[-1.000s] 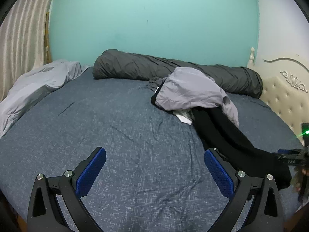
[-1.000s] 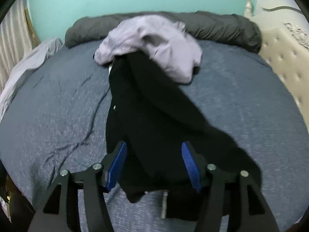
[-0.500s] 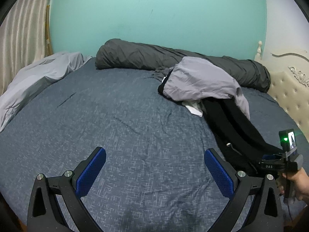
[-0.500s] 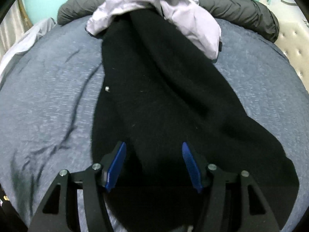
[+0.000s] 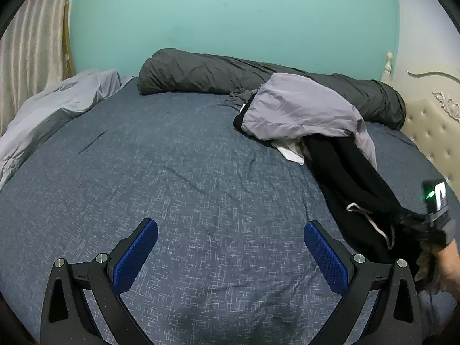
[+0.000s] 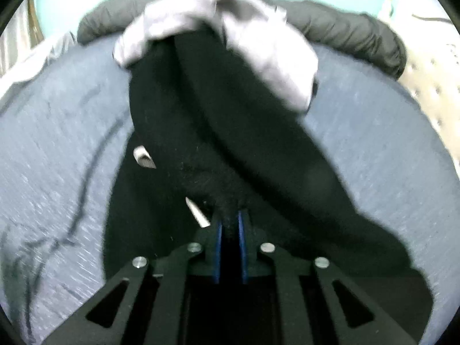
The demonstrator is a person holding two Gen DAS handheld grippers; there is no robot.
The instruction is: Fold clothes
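Observation:
A long black garment [image 5: 353, 178] with a white drawstring [image 5: 373, 221] lies stretched over the blue bed sheet [image 5: 172, 172], its far end under a lilac-grey garment [image 5: 299, 109]. My right gripper [image 6: 229, 221] is closing, and its blue pads pinch a bunch of the black garment [image 6: 230, 115] at its near end. The same gripper shows at the right edge of the left wrist view, held by a hand [image 5: 448, 261]. Left of the black garment, my left gripper [image 5: 230, 247] hangs open over bare sheet with nothing between its pads.
A rolled dark grey duvet [image 5: 230, 72] lies along the far side of the bed. A pale grey blanket [image 5: 57, 106] is heaped at the left edge. A cream padded headboard [image 5: 431, 126] stands at the right. A white cloth [image 5: 290, 149] peeks from under the lilac-grey garment.
The right gripper sank onto the near end of the black garment and its jaws went from wide apart to nearly together on the fabric. The left gripper dropped slightly and stayed open.

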